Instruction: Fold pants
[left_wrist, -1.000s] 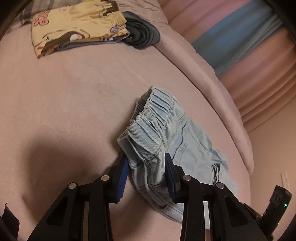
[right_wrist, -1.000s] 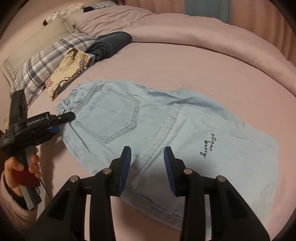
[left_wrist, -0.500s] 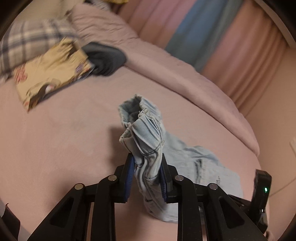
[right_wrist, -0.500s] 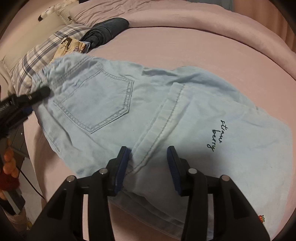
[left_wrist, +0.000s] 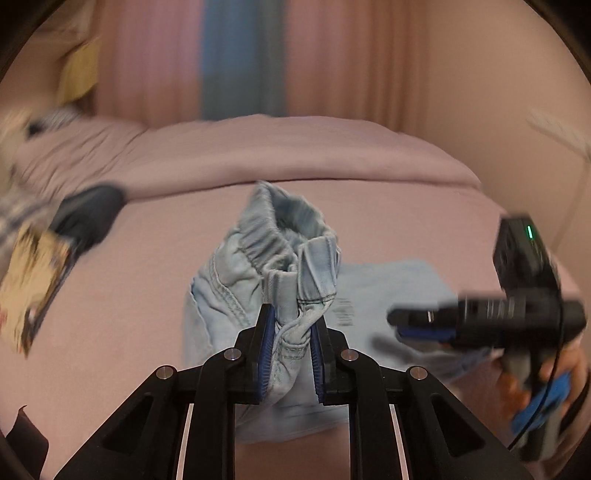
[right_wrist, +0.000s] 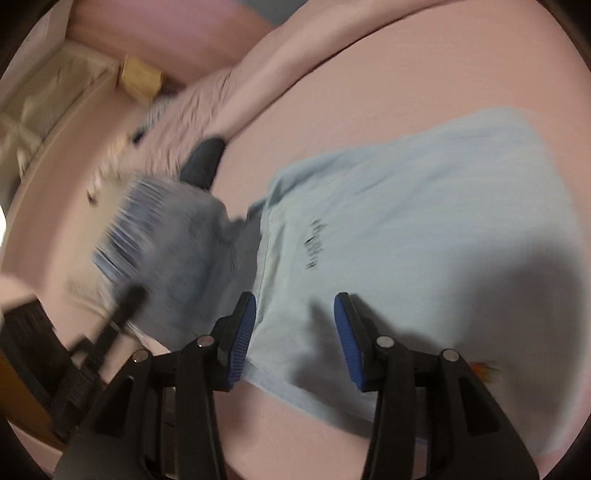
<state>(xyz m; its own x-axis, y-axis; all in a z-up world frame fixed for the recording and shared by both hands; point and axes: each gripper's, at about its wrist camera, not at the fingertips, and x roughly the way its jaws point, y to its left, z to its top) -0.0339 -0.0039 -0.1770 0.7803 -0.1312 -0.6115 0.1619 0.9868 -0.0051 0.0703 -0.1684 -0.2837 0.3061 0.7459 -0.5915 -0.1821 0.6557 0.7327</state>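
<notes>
Light blue denim pants (right_wrist: 406, 221) lie on the pink bed (right_wrist: 424, 66), leg part flat with small black lettering. My left gripper (left_wrist: 291, 343) is shut on the bunched elastic waistband (left_wrist: 280, 236) and holds it lifted above the bed. It shows blurred in the right wrist view (right_wrist: 129, 299) at the raised waist end (right_wrist: 173, 236). My right gripper (right_wrist: 291, 328) is open and empty just above the pant leg near its front hem. It also shows in the left wrist view (left_wrist: 417, 328) over the flat leg (left_wrist: 391, 288).
Folded dark clothes (left_wrist: 88, 214) and a yellow printed garment (left_wrist: 29, 280) lie at the left by plaid pillows. A rolled pink duvet (left_wrist: 280, 151) runs along the far side. Pink and blue curtains (left_wrist: 236, 55) hang behind.
My left gripper has lifted the waistband higher and carried it toward the legs. My right gripper has moved further along the leg toward the hem, still open.
</notes>
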